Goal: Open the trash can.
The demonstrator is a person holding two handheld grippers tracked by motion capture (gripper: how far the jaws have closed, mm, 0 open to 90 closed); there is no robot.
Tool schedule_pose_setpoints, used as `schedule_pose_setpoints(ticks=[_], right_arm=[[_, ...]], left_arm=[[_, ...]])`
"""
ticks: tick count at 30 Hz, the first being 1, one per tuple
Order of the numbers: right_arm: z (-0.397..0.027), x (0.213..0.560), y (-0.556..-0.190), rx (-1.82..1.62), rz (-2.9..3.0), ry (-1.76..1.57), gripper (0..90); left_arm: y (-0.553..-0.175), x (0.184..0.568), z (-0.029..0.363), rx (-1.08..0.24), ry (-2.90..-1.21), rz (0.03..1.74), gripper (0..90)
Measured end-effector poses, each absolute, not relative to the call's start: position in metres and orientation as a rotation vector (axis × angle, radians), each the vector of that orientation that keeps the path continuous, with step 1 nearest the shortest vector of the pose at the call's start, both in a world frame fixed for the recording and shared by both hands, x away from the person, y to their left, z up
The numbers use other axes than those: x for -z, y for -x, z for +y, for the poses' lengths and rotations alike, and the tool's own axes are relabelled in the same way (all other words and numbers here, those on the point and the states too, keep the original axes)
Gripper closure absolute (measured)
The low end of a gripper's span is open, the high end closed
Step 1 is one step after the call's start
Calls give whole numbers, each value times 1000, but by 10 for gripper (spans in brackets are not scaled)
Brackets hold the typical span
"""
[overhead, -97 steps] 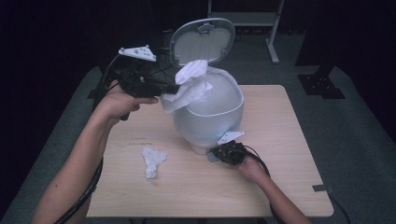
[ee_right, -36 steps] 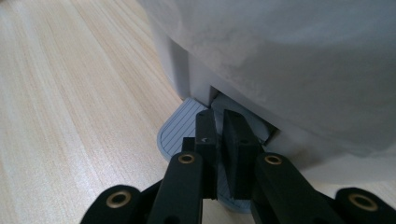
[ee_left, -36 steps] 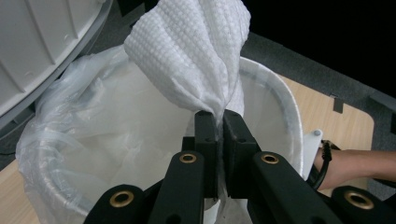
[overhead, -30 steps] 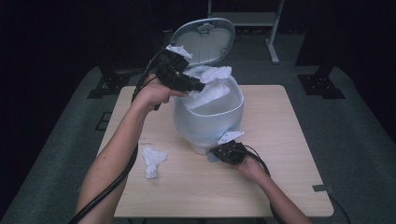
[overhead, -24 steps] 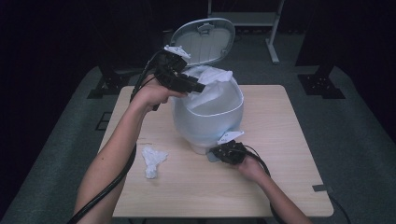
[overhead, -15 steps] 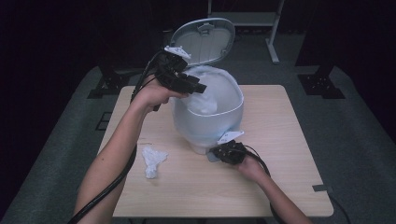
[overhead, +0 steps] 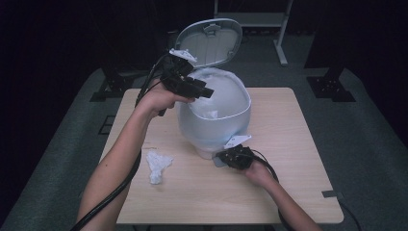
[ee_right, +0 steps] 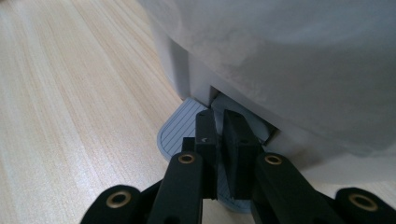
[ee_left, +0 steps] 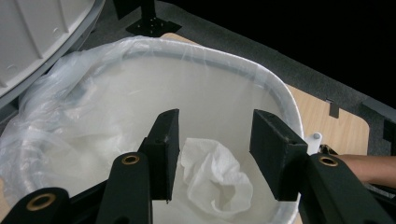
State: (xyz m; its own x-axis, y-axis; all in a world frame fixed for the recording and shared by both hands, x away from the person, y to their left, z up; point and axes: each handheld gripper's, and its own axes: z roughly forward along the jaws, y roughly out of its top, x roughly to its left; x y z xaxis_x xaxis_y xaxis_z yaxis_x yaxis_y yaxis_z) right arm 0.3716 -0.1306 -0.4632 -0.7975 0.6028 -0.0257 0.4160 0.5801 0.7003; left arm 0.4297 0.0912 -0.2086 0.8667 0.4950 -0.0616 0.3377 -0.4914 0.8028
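While the lid stands up — left tongs (ee_left: 212, 156) newly parted above binned tissue (ee_left: 215, 179), right tongs (ee_right: 222, 140) closed on pedal (ee_right: 180, 128).

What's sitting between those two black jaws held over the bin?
Nothing is gripped: the left gripper hangs open above the bin, with a crumpled tissue lying below inside, per the left gripper view.

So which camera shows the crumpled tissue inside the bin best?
The left gripper view: the crumpled tissue lies close up in the bin's plastic liner, seen between the left gripper's open jaws. The high view shows it as a small white patch inside the pedal bin. The right gripper view faces the bin's foot pedal instead.
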Motion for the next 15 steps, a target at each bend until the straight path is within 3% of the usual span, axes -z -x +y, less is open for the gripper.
schedule_pose_setpoints(ticks=[15], right_arm=[[-130,463,-371,-1022,2551,-846,842]], left_arm=[[-417,209,109,-206,-2107,584,497]])
